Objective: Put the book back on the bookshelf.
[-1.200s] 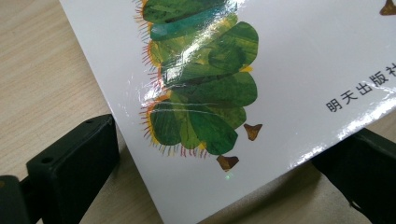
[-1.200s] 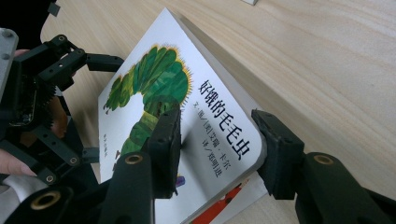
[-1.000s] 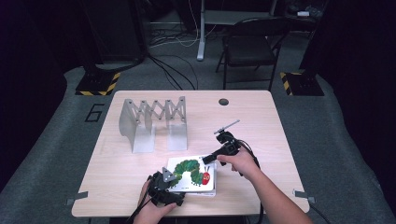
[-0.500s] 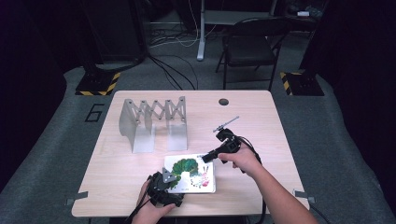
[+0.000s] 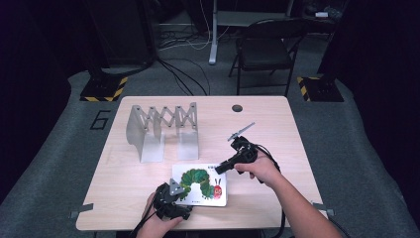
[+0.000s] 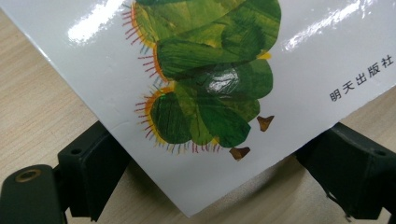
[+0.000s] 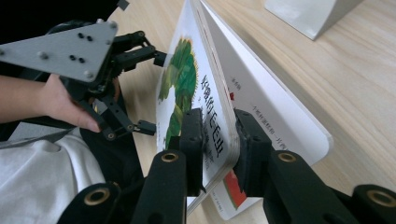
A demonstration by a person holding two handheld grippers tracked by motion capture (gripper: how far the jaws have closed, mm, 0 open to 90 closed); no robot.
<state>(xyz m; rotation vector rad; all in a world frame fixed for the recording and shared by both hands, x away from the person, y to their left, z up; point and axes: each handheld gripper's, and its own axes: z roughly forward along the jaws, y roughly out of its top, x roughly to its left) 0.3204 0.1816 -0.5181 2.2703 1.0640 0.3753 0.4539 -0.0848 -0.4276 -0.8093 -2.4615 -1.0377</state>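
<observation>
Book [image 5: 199,184] lies flat between both claws; right claw [image 7: 217,140] has just been closing and now pinches its far pages, left claw [image 5: 171,201] wide around the near corner. Looks ready to open.

The metal rack [image 5: 163,130] is standing on the left half of the table [image 5: 277,119], blocking the stretch just behind the picture book [image 5: 200,184]. The book is taking up the near middle, with the left gripper [image 5: 173,197] sitting at its near-left corner and the right gripper [image 5: 221,167], jaws just closing on the book's edge, occupying its far-right side. The far right of the table is lying open around a small dark hole [image 5: 237,108]. A folding chair [image 5: 265,49] is standing beyond the far edge.
</observation>
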